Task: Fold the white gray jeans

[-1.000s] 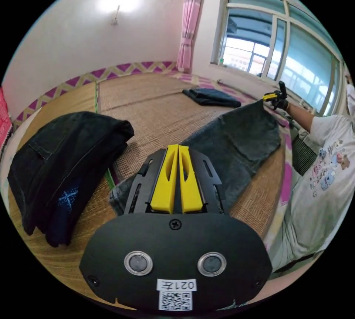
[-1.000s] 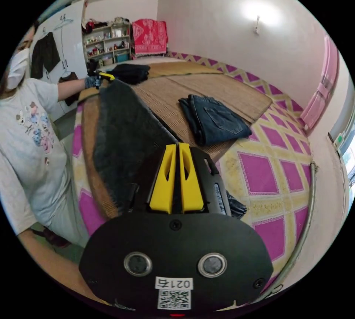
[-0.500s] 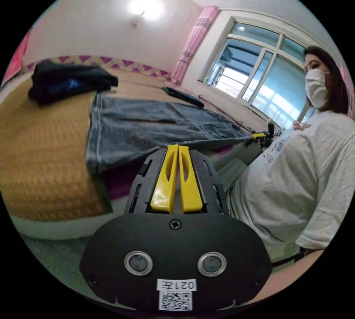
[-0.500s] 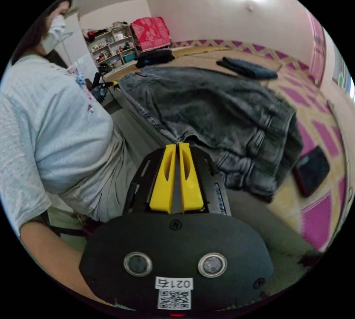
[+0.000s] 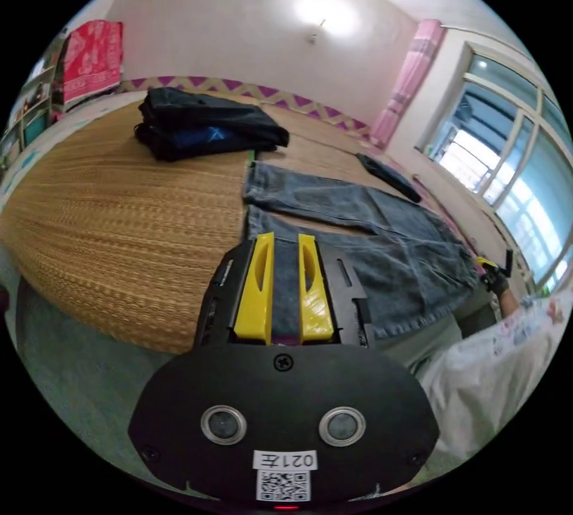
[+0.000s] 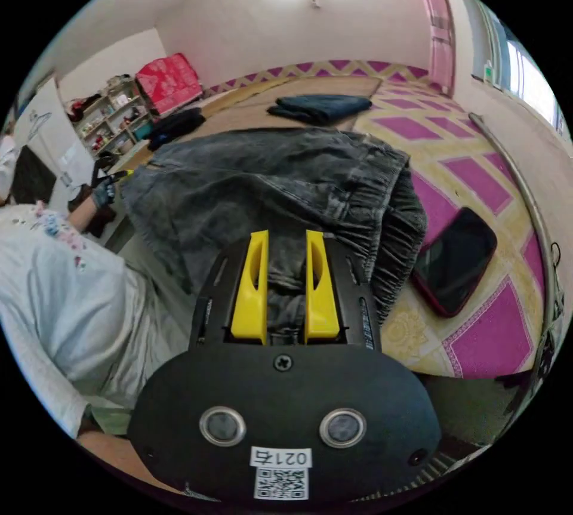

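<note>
You are holding your left tool (image 5: 280, 240) with its yellow jaws spread apart over the near hem of the jeans (image 5: 358, 228), pinching nothing. The jeans are lying flat just beyond it, both legs stretched across the woven mat (image 5: 119, 204) toward the window (image 5: 507, 163). Past the far waist end your right tool (image 5: 490, 264) is showing small beside your gloved hand (image 5: 496, 283). Farther back a folded black garment (image 5: 203, 124) is sitting on the mat, and a dark folded piece (image 5: 388, 176) is lying near the pink curtain (image 5: 409, 82).

In the right gripper view your right tool (image 6: 285, 237) is also standing spread, hovering over the bunched waistband of the jeans (image 6: 268, 193). A phone (image 6: 456, 267) is lying just beside the waistband on the pink patterned mat (image 6: 477, 181). Your left tool (image 6: 119, 175) is showing at the far leg end, and folded dark jeans (image 6: 319, 107) are resting beyond
</note>
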{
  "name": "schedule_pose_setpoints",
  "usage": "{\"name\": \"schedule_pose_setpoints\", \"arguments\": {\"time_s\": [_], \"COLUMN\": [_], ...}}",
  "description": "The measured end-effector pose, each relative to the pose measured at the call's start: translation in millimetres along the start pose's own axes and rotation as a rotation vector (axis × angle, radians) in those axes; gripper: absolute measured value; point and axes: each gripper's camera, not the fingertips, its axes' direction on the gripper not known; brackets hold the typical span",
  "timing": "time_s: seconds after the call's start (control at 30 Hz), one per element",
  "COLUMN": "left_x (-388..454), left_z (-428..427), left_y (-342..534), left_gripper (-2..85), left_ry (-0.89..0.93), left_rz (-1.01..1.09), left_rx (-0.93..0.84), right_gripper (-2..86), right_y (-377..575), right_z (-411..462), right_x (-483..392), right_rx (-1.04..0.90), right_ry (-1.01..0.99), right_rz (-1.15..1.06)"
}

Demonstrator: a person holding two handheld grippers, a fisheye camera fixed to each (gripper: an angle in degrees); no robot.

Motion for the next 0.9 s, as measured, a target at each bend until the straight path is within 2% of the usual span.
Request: {"name": "schedule_pose_setpoints", "arguments": {"time_s": [0.1, 0.2, 0.27, 0.43, 0.6, 0.7, 0.77, 0.83, 0.9], "left_x": [-10.2, 6.0, 11.6, 0.8, 9.7, 20.0, 24.0, 29.8, 23.4], "left_z": [-7.6, -29.1, -21.3, 41.3, 70.5, 71.4, 59.8, 19.7, -5.1], "left_y": [-5.5, -23.0, -46.2, -113.7, -136.4, -138.6, -140.9, -140.2, -136.3], "left_gripper": [-0.1, -0.1, 1.0, 8.5, 8.4, 5.1, 2.6, 0.6, 0.1], "left_ry": [0.035, 0.029, 0.025, 0.001, -0.112, -0.16, -0.102, 0.065, 0.153], "left_rz": [-0.06, 0.034, 0.057, 0.011, 0.102, 0.196, 0.222, 0.294, 0.287], "left_rx": [0.015, 0.171, 0.145, -0.046, -0.176, -0.194, -0.136, 0.1, 0.258], "right_gripper": [5.5, 4.4, 3.3, 0.5, -0.5, -0.7, -0.9, -0.9, -1.0], "right_y": [21.8, 37.7, 38.9, 43.5, 51.5, 57.1, 62.0, 65.1, 67.9], "right_z": [8.0, 4.4, 3.3, -0.7, -3.9, -6.0, -7.7, -8.8, -9.4], "right_x": [5.8, 6.7, 5.7, 11.2, 10.3, 12.5, 15.8, 16.3, 14.3], "right_rx": [0.062, 0.13, 0.116, 0.104, 0.11, 0.123, 0.137, 0.144, 0.148], "right_ry": [0.059, 0.058, 0.083, 0.068, 0.074, 0.057, 0.033, 0.025, 0.032], "right_rz": [0.039, 0.057, 0.062, 0.108, 0.123, 0.138, 0.161, 0.169, 0.166]}}
